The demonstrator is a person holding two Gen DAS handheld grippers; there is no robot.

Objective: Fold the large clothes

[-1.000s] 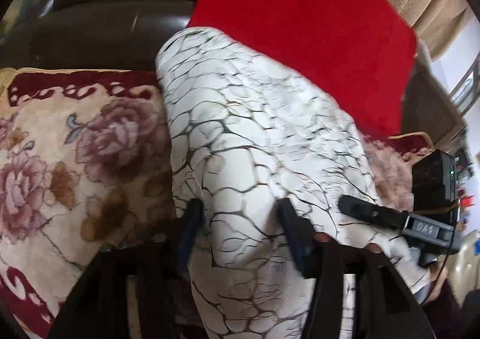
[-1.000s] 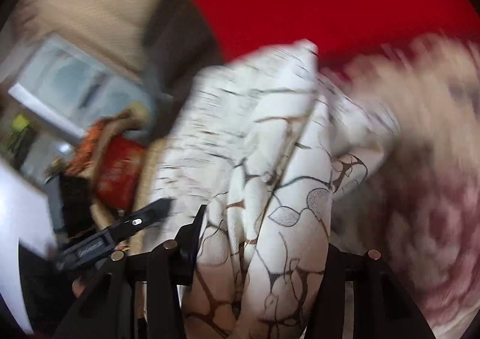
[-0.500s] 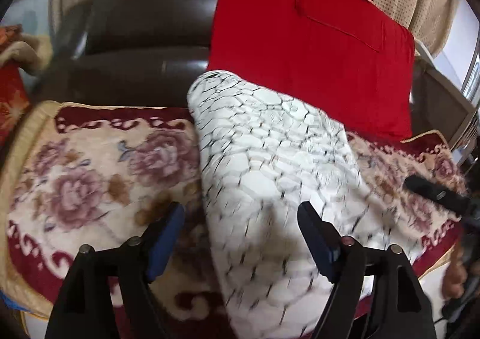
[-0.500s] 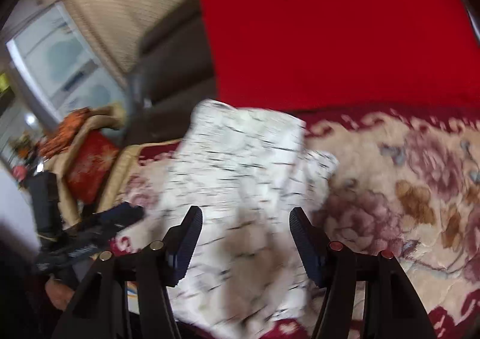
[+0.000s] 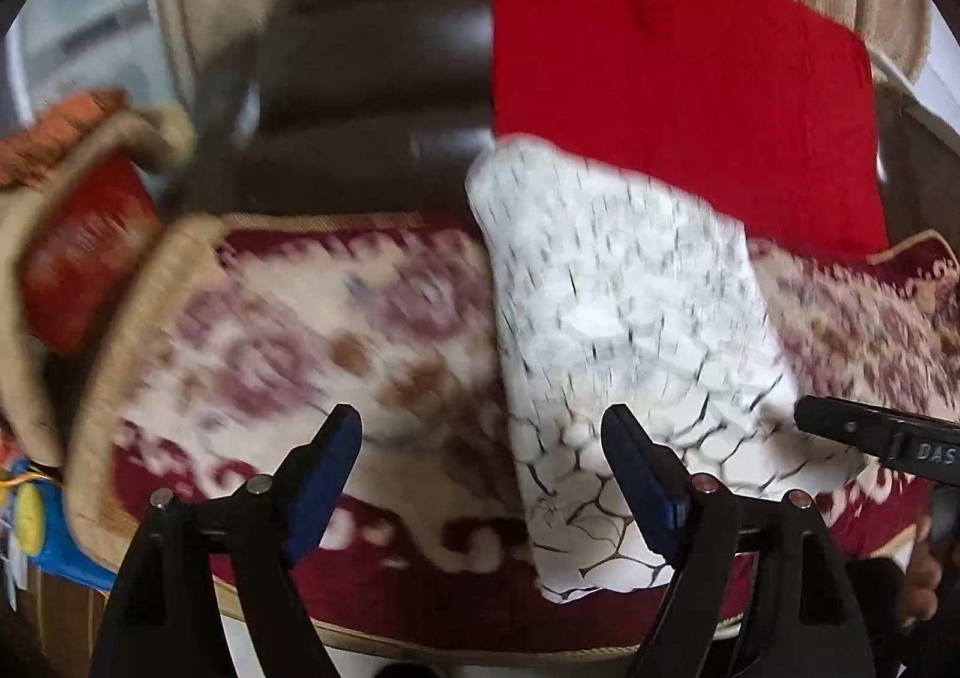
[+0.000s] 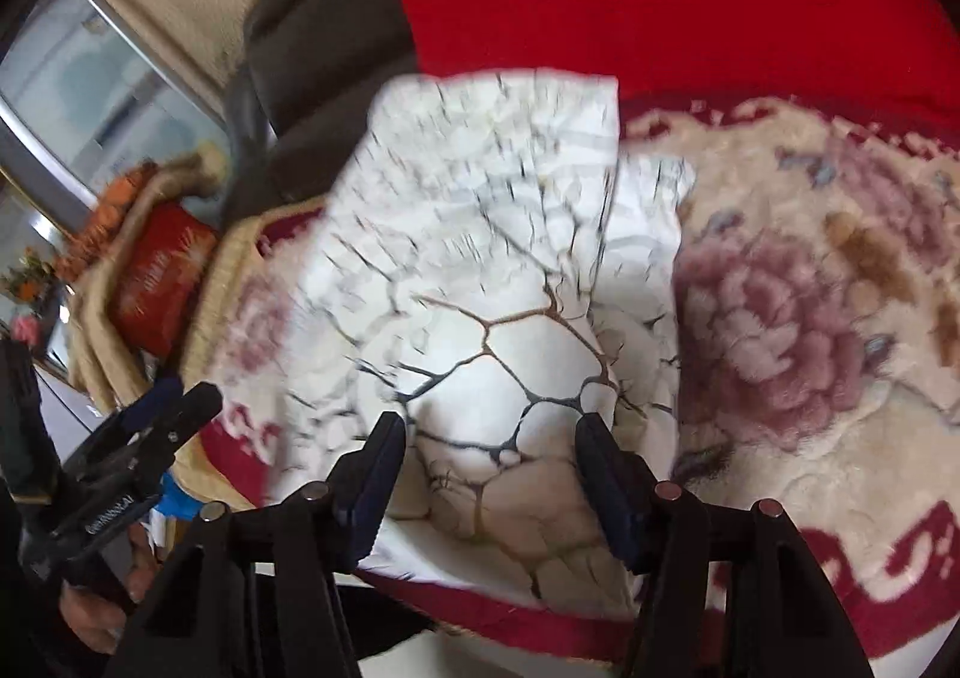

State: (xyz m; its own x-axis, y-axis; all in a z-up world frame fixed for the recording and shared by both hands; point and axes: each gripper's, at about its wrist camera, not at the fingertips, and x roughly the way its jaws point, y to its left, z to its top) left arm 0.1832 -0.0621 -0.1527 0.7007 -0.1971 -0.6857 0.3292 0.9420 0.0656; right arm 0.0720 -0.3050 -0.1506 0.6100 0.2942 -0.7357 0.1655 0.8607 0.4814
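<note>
Dark brown leather sofa (image 5: 372,96), seat covered by a cream-and-maroon floral plush blanket (image 5: 288,330). Red fabric (image 5: 660,96) draped over the backrest. Folded white garment with a dark crackle print (image 5: 618,306) lies on the blanket, far end near the red fabric (both views motion-blurred). Left gripper (image 5: 483,474) and right gripper (image 6: 492,474): jaws spread, have just been opening, pinching nothing.
</note>
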